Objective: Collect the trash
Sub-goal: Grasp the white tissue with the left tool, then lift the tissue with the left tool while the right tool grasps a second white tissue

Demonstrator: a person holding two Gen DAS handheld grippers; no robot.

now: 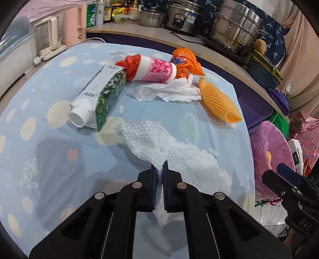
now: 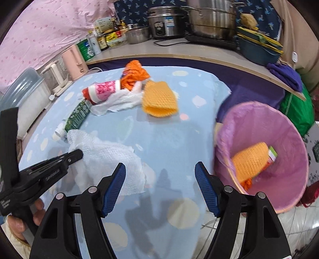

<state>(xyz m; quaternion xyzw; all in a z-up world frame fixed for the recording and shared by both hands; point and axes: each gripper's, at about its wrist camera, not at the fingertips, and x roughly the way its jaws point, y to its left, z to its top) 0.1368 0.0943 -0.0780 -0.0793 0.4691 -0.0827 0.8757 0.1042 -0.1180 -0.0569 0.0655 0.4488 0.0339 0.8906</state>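
Note:
My left gripper is shut on a white textured paper towel that lies on the blue spotted table; the towel also shows in the right wrist view. My right gripper is open and empty above the table's near edge. A pink-lined trash bin stands off the table's right side and holds an orange foam net. On the table lie a green carton, a pink cup, an orange plastic bag, a crumpled tissue and an orange foam net.
A counter behind the table carries steel pots, a rice cooker, bottles and a pink kettle. A white kettle stands at the table's far left. Green and purple bags sit behind the bin.

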